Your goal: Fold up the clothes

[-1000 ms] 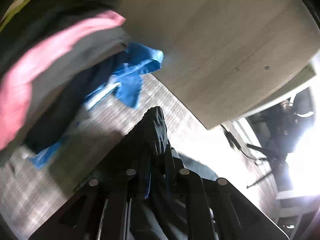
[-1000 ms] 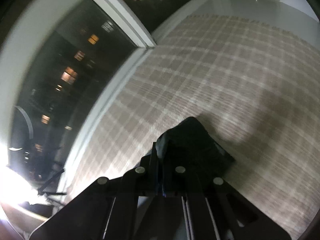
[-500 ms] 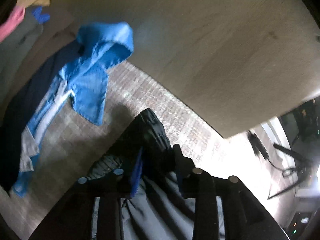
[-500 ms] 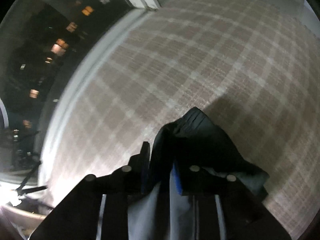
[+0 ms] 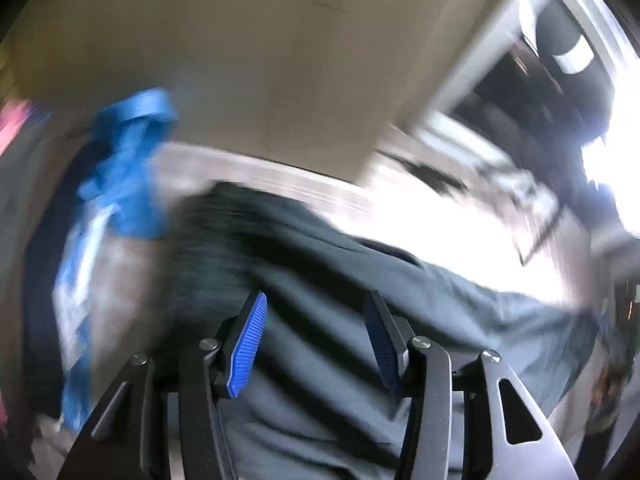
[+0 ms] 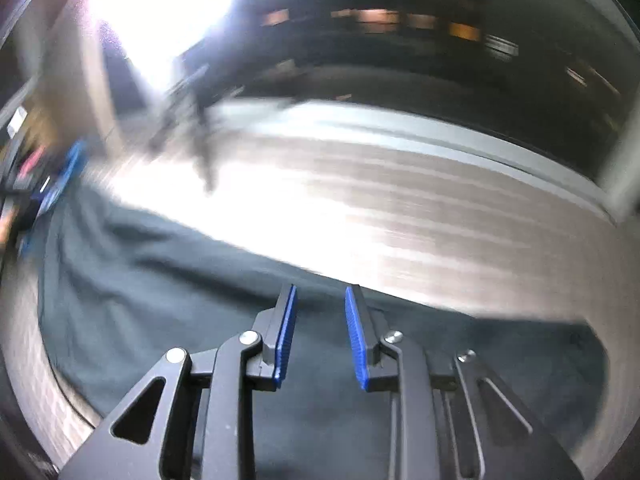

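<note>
now both hand-held grippers agape above dark garment (image 5: 360, 280), nothing clamped

— What's underfoot?
— A pale checked carpet (image 6: 440, 216), badly smeared by motion blur.
— And past it?
— A dark window (image 6: 400, 40) with small orange lights in the glass, and a white glare (image 6: 160, 8) to one side.
— Furniture?
— A light wooden panel (image 5: 260, 60), seen from the left.

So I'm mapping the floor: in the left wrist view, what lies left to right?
Pink garment → blue garment → dark grey garment, with the open left gripper over it → bright glare.
</note>
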Tool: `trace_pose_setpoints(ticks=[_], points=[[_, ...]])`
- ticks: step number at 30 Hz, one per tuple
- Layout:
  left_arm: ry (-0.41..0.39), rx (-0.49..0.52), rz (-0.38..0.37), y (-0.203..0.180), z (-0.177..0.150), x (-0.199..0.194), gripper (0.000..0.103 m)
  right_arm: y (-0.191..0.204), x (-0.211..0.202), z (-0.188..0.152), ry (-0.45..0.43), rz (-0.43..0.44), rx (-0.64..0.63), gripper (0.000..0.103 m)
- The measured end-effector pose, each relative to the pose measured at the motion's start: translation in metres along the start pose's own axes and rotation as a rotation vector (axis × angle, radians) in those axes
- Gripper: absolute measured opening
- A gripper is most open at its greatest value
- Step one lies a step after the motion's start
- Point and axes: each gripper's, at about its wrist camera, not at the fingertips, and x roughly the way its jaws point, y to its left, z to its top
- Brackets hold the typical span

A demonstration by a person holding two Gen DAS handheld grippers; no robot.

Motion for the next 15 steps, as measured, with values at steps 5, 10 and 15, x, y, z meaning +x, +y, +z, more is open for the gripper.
trace_pose_setpoints(ticks=[5,10,15], points=[[0.045,0.061,-0.026,-0.025,0.005,0.047,0.044,0.058,0.062,0.019,0.139,0.194,-0.102,0.025],[-0.021,-0.084,0.044,-0.005,0.025,0.065,0.03,0.018,0.07,0.037,0.11,0.029,0.111,0.014],[-0.104,0.001,0.1,-0.011,0.012,0.016,0.031,-0.054,-0.038,-0.013,-0.092,-0.001,0.312,0.024]])
